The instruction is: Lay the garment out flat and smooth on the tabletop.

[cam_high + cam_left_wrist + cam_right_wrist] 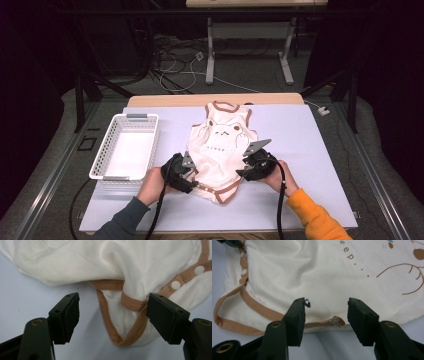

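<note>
Where the white basket point(125, 147) stands at nine o'clock on the tabletop point(300, 150), we note the cream bodysuit point(220, 145) lying flat at centre. The left hand-held gripper point(186, 172), at its seven o'clock edge, has jaws apart around the brown-trimmed leg opening. The right hand-held gripper point(250, 162), at five o'clock, stands likewise apart over the hem.
</note>
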Action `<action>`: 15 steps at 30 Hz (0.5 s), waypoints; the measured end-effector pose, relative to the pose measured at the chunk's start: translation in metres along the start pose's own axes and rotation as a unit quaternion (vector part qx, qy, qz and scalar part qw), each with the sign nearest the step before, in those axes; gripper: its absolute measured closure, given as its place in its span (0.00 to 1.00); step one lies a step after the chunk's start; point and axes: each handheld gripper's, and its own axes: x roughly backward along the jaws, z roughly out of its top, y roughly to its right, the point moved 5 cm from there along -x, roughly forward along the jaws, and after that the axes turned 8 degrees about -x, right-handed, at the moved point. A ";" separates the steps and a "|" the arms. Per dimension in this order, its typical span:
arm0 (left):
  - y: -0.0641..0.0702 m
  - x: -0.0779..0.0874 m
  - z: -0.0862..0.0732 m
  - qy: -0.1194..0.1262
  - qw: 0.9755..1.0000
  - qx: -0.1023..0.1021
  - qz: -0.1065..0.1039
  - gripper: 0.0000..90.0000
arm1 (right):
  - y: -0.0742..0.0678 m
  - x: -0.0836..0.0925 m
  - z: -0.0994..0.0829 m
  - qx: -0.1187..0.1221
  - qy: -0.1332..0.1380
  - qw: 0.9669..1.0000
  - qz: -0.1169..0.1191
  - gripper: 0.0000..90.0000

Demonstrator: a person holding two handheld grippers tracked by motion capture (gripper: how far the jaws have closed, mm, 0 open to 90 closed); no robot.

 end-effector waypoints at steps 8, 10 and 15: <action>0.004 -0.002 -0.004 -0.001 1.000 -0.018 -0.020 0.53 | 0.000 -0.001 -0.009 0.008 -0.022 1.000 0.000 0.75; 0.005 -0.002 -0.006 -0.001 0.999 -0.019 -0.028 0.57 | 0.000 0.000 -0.011 0.009 -0.025 1.000 0.001 0.77; 0.006 -0.002 -0.009 0.004 0.999 -0.014 -0.037 0.62 | 0.000 0.003 -0.019 0.009 -0.038 0.999 0.000 0.79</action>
